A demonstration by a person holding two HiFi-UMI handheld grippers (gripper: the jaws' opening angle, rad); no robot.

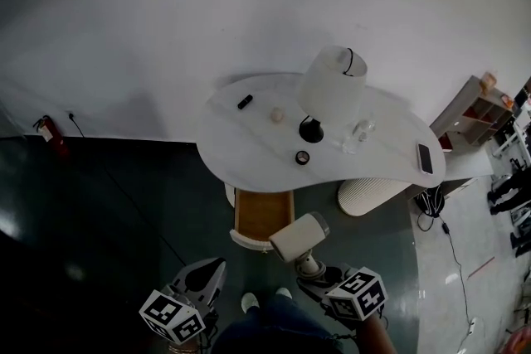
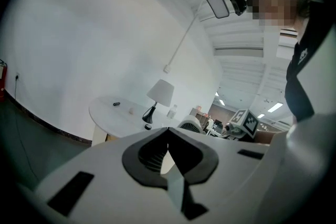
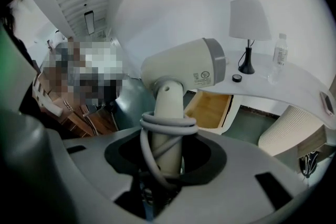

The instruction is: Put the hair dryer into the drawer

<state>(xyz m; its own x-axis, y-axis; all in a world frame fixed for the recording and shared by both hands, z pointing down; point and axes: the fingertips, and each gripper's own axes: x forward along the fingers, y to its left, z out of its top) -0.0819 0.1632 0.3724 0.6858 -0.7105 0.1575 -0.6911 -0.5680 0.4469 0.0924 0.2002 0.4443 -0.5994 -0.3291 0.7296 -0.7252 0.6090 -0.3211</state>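
The cream hair dryer (image 1: 297, 238) has its grey cord wound round the handle. My right gripper (image 1: 314, 268) is shut on that handle. In the right gripper view the hair dryer (image 3: 184, 68) stands up from the gripper (image 3: 165, 165), its barrel pointing right towards the table. The wooden drawer (image 1: 261, 213) hangs open under the white table (image 1: 249, 145), just beyond the dryer; it also shows as the drawer (image 3: 210, 110) in the right gripper view. My left gripper (image 1: 217, 265) hovers left of the drawer, shut with nothing in it (image 2: 168, 131).
On the table stand a white lamp (image 1: 332, 87), a clear bottle (image 1: 358, 133), a phone (image 1: 425, 157) and small items. A ribbed white stool (image 1: 369, 195) sits right of the drawer. A fire extinguisher (image 1: 48, 133) stands by the wall at the left.
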